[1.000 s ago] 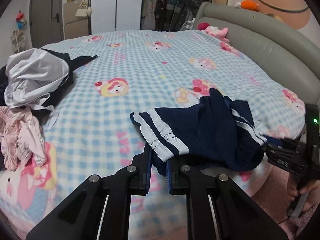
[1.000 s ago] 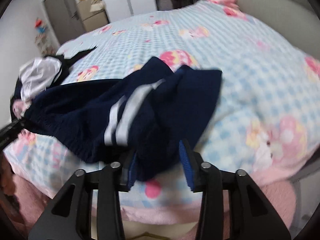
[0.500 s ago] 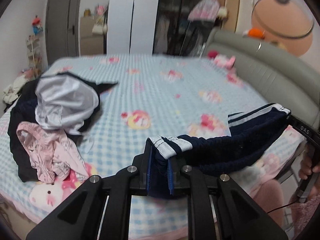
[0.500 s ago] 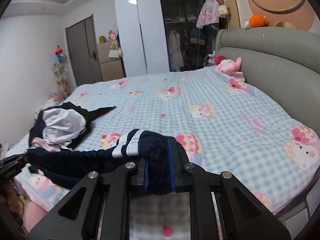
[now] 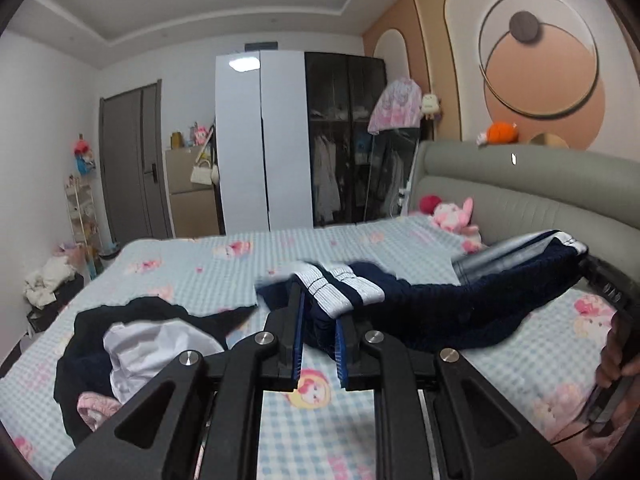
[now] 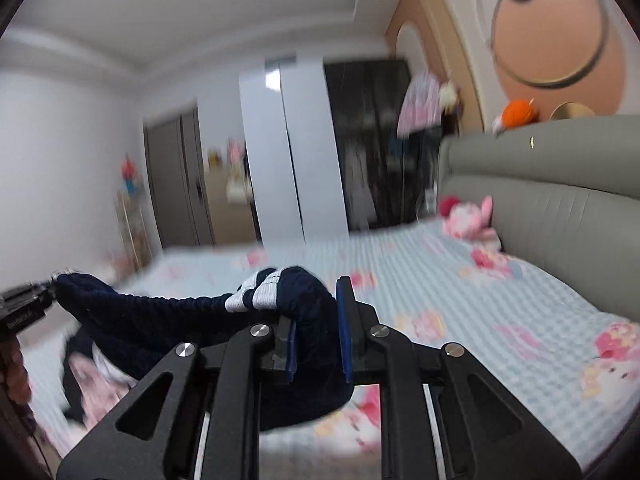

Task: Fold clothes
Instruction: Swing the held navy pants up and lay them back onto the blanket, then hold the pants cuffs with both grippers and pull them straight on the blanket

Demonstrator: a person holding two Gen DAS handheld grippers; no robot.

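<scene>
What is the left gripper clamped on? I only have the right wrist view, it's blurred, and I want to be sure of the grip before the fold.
Observer: The left gripper is shut on the white-striped band at one end of the navy garment.
Operator: What is in that pile on the bed?
Observer: A black garment with white cloth bunched in it, and a pink piece at its near edge, all lying on the bed.
Operator: Anything off the bed?
Observer: A pale heap of clothes sits low by the left wall, near the door.
</scene>
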